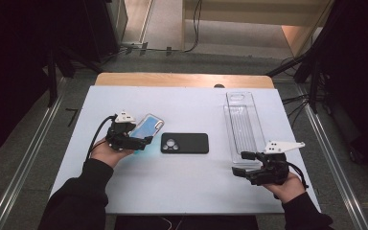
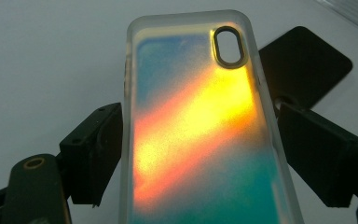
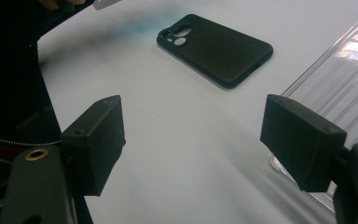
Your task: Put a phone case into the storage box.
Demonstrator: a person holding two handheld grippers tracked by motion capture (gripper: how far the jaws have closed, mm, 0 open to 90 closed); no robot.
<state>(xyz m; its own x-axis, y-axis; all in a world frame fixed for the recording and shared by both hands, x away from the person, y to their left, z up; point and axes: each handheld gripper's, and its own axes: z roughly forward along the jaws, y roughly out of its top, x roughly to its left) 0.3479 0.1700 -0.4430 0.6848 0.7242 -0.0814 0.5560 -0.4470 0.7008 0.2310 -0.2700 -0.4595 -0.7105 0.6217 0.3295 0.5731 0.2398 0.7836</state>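
- Clearly, the left gripper (image 1: 141, 142) has its fingers (image 2: 93, 154) clamped across the iridescent phone case (image 2: 200, 135), held just above the desk (image 1: 182, 187).
- Its long axis points toward the black phone case (image 1: 184, 143) just beside it.
- Farther off, the right gripper (image 1: 242, 164) waits, fingers apart and empty, by the clear tray (image 1: 242, 120).

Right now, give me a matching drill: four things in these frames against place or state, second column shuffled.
Things:
1. iridescent phone case
2. black phone case
3. clear plastic tray
4. right gripper

Places or states:
A. flat on the table's middle, camera cutout toward the left hand
B. open, nothing between the jaws
C. between the left gripper's jaws, lifted off the table
D. lying lengthwise along the table's right side

Pairs: 1-C, 2-A, 3-D, 4-B
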